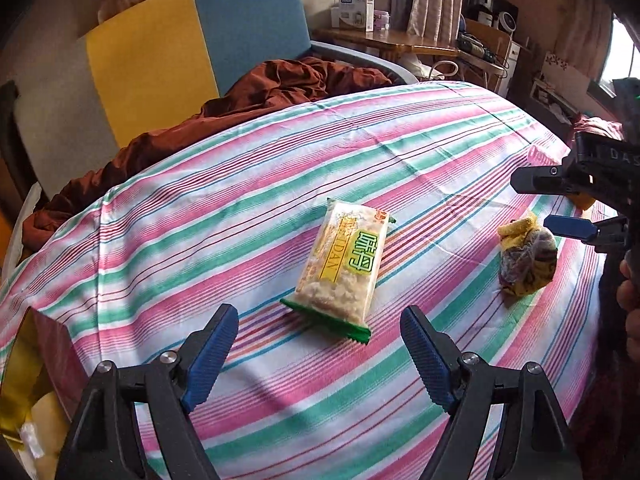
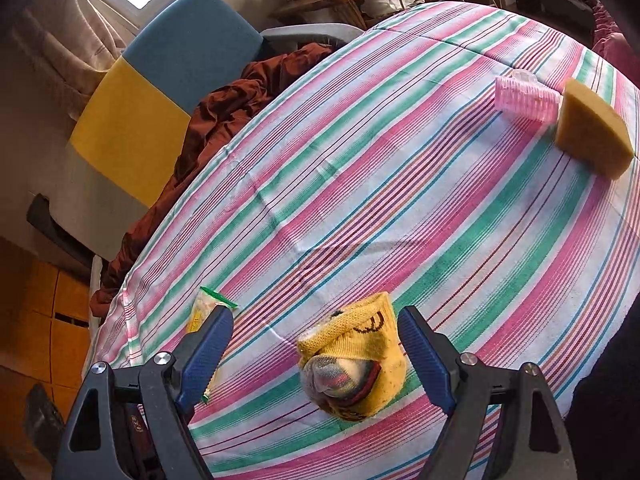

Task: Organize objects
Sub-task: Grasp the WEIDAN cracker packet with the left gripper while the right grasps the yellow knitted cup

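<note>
A clear snack packet (image 1: 343,266) with green ends and yellow label lies on the striped tablecloth (image 1: 248,200), just ahead of my open, empty left gripper (image 1: 318,322). A rolled yellow sock bundle (image 2: 352,368) lies between the fingers of my open right gripper (image 2: 316,320), above the cloth; it also shows in the left wrist view (image 1: 526,258). The right gripper (image 1: 540,204) appears at the right edge of the left wrist view, open over the sock. The packet's end (image 2: 206,308) shows partly hidden behind my right gripper's left finger (image 2: 204,360).
A pink hair roller (image 2: 526,98) and a yellow sponge wedge (image 2: 592,130) lie at the far right of the table. A yellow bag (image 1: 24,392) hangs at the left table edge. A brown cloth (image 1: 240,104) lies on a blue-yellow chair (image 1: 192,40) behind.
</note>
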Demonstrator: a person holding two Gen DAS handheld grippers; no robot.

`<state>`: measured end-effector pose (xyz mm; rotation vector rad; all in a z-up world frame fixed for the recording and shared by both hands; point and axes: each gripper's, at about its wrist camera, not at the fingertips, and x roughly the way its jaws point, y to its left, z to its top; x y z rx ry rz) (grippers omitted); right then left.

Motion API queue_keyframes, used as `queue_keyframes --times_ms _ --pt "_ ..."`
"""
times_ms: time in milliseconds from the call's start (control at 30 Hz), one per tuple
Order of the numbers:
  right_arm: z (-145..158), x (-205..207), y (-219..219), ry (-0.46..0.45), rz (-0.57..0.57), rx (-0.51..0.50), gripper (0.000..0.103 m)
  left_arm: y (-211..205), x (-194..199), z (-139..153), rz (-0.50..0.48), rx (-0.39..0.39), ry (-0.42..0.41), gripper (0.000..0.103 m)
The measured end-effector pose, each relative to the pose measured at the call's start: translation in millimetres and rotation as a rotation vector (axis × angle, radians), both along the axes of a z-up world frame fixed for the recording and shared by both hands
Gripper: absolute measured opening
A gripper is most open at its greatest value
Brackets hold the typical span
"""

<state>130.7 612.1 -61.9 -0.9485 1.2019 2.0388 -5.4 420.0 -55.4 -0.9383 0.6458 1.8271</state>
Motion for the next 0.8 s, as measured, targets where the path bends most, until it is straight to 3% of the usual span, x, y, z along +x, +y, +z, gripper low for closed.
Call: queue_keyframes --times_ms 333,400,467,500,567,800 --pt "-4.8 -3.5 0.5 -0.003 0.017 -0.032 0.086 54.8 -7.4 -28.4 -0.069 -0.056 0.077 0.085" --pt "-5.4 -3.9 1.4 -0.007 0.018 -0.031 0.086 60.2 -13.2 -37.7 -0.062 -0.078 0.048 0.076" --pt "-6.3 -4.8 2.1 -0.012 0.018 -0.032 0.086 56.1 -20.8 -40.5 -0.036 -0.035 -0.030 0.066" --pt "-6.6 -4.9 2.2 -0.013 0.019 -0.033 0.086 54.0 -20.5 -40.3 -0.021 -0.026 -0.026 0.054" --pt "-6.3 -5.6 1.8 -0.014 0.026 -0.032 0.086 48.4 -17.5 -39.0 -0.012 -0.017 -0.014 0.047" --pt "-14.4 -8.1 2.8 -0.062 0.035 -0.061 0.086 -1.8 3.3 -36.5 0.092 0.002 0.002 0.046"
